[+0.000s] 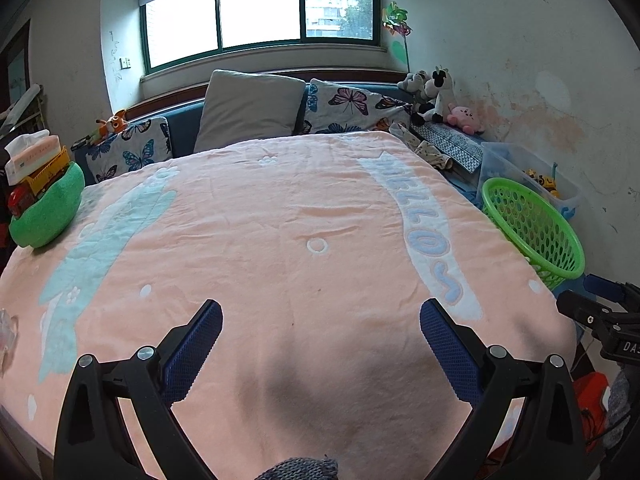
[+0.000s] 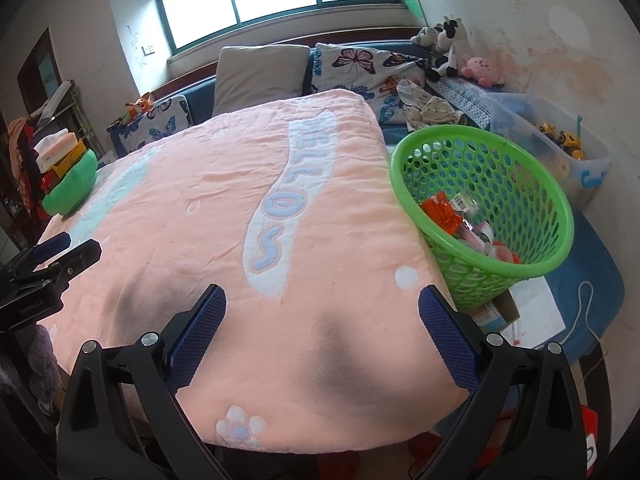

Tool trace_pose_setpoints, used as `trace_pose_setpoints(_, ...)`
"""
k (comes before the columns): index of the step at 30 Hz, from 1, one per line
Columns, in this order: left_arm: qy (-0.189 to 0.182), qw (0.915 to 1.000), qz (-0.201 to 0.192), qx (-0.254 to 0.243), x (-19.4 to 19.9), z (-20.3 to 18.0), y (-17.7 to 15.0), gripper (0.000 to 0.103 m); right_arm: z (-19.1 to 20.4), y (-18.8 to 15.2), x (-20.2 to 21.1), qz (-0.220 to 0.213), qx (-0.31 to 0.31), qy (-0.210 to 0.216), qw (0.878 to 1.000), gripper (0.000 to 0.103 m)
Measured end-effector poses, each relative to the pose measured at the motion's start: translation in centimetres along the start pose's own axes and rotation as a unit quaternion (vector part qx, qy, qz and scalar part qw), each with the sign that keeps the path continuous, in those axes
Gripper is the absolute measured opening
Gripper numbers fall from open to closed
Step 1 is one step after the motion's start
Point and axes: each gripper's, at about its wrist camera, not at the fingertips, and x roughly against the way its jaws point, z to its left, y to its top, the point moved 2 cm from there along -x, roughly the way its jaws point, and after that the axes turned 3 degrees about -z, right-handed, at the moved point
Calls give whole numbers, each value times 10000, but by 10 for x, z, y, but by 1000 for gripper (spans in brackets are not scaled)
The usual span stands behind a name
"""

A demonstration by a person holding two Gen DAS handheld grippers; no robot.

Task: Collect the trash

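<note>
Both the left gripper [image 1: 320,316] and right gripper [image 2: 322,304] are held spread and empty over a fleecy pink blanket [image 2: 224,216]; crumpled wrappers [image 2: 444,212] are seen in a perforated green plastic basket [image 2: 532,184] at the bed's right edge.

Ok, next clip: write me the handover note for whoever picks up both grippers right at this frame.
Left gripper: open, empty, held above the pink blanket.
Right gripper: open, empty, above the same blanket near its right edge.
Green basket: sits off the blanket's right side, tilted, with wrappers and other bits already inside.
Done: some trash is in the basket.
Left: the blanket top shows no obvious litter; something pale and crinkled lies at its far left edge in the left wrist view, too blurred to identify. Check that first.
</note>
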Motion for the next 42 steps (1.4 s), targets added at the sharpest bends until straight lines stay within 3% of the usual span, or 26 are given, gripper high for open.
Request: trace_pose_setpoints(42, 244, 9997, -54, 10, 11, 1, -12, 96, 5, 0, -4, 31, 78, 47, 10000, 96)
